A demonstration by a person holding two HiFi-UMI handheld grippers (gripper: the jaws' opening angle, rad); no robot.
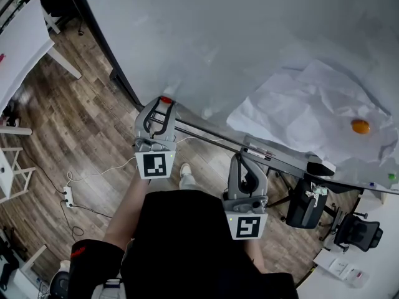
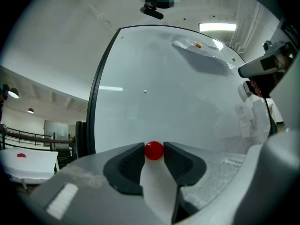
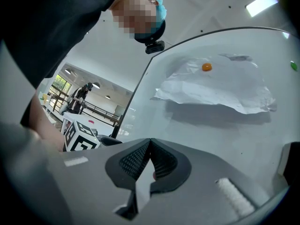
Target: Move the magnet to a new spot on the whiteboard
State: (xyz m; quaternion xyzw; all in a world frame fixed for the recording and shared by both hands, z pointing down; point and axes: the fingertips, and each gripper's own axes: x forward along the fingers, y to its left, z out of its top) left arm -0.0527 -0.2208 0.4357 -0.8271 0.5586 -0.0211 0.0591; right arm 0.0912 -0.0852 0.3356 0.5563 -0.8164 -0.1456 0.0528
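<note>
**Gripping the red magnet at the whiteboard's lower-left edge**

The left gripper view is the only one that shows the grasp. The left gripper [image 2: 153,146] has its jaws clamped on the red magnet [image 2: 153,151], one dark pad on each side, w/ the whiteboard [image 2: 164,88] filling the bkgd. The head view gives just a red speck at that gripper's tips, close to the board's dark lower-left edge. No view settles whether the magnet touches the board surface.

In the right gripper view the right gripper [image 3: 150,143] has its jaws pressed together at the tips, w/ nothing btwn them. In the head view its tips lie just by the board's bottom rail, well apart from the magnet.

The crumpled paper [image 3: 215,88] hangs on the board's far side, pinned by an orange magnet [image 3: 206,67]. It is clear in the right gripper view and small in the left one. A green magnet [image 3: 294,65] sits at the frame edge there, partly cut off.

The wood floor [image 1: 75,123] and the power strip [image 1: 67,196] show in the head view only. That view hides both hands under the gripper bodies.
</note>
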